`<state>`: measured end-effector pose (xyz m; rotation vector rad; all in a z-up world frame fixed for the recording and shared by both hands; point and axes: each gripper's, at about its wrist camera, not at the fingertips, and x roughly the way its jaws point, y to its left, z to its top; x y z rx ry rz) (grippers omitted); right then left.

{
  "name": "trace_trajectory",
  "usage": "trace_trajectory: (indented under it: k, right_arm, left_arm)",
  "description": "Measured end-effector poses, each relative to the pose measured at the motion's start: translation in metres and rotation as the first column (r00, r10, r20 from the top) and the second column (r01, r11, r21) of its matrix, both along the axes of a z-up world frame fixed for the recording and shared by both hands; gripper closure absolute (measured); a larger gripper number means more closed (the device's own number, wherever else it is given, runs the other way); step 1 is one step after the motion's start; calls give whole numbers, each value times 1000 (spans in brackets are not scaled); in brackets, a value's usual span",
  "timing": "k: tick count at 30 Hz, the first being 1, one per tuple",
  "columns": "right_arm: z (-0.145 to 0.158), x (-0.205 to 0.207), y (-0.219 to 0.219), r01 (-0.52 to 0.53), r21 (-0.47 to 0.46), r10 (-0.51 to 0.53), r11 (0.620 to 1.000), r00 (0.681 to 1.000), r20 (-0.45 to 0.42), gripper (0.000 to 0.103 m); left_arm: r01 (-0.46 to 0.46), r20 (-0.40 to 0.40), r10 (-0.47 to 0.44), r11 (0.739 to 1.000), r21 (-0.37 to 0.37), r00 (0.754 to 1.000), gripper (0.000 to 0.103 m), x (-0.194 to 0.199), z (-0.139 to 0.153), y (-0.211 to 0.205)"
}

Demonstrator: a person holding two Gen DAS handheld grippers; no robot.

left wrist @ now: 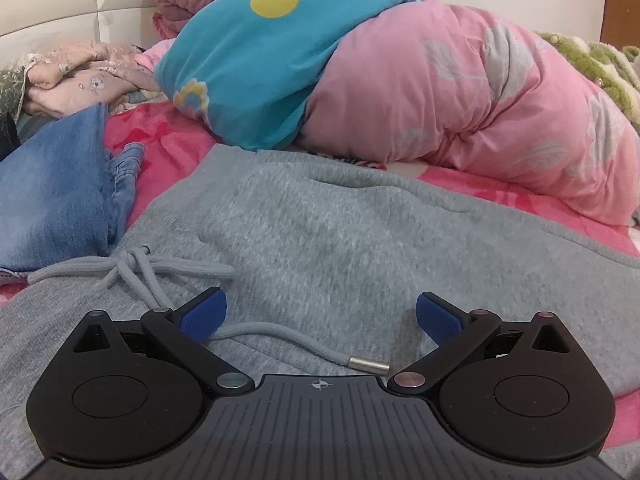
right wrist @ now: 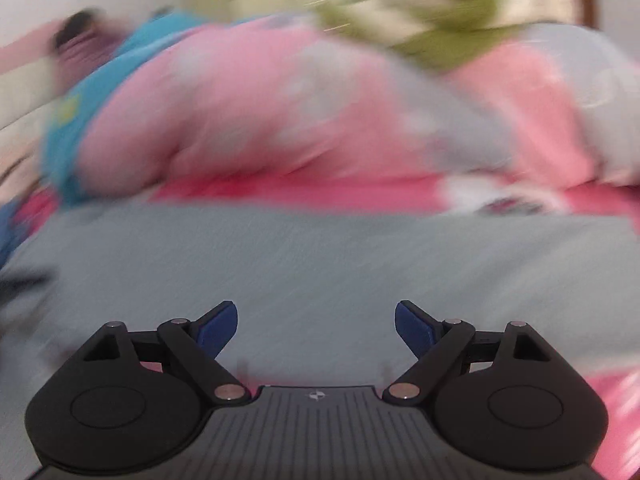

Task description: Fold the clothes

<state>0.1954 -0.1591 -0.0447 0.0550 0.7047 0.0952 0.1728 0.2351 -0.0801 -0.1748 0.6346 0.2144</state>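
Grey sweatpants (left wrist: 340, 232) lie flat, drawstring (left wrist: 168, 272) knotted, beneath both spread tools (left wrist: 321, 314) (right wrist: 316, 322).

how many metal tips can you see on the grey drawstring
1. A silver metal tip ends the cord lying on the grey sweatpants, between the open left gripper fingers. The other cord end may be hidden.
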Motion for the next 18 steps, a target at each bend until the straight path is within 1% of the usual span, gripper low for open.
trace_trajectory:
  k: [1,3,4,5,6,10,12,14,15,18]
  right_arm:
    - [-5,16,-17,46,2,-46,999,999,-16,20]
    - [-15,49,-51,139,5,-138,990,989,-49,35]
    - [-20,65,-68,184,5,-184,983,981,-66,38]
    - [-23,64,-78,202,-2,-201,979,977,-71,43]
    - [-25,54,-83,204,-11,-204,979,976,-71,48]
    - [-31,13,-104,212,-49,-215,976,974,-70,48]
    - [-27,-7,-116,218,-62,-223,974,971,-91,48]
    - [-19,-25,-132,253,-85,-262,964,958,-115,48]
    - [-15,-23,-135,262,-83,-270,962,957,-110,47]
    - [-5,0,-140,275,-56,-279,960,958,-68,47]
  left_arm:
    - [1,-1,-1,1000,1,1000,1,0,0,0]
    - [2,-4,-2,1000,1,1000,1,1,-1,0]
    - [2,-5,-2,1000,1,1000,1,1,-2,0]
    - [2,-6,-1,1000,3,1000,1,1,-2,0]
    - [1,-7,-1,1000,5,1000,1,1,-2,-1]
    - [0,-8,0,1000,8,1000,1,1,-2,-2]
    - [0,-7,0,1000,9,1000,1,1,-2,-2]
    - [0,-7,0,1000,10,1000,1,1,-2,-2]
    - [0,-7,0,1000,11,1000,1,1,-2,-2]
    - [0,-6,0,1000,13,1000,1,1,-3,-3]
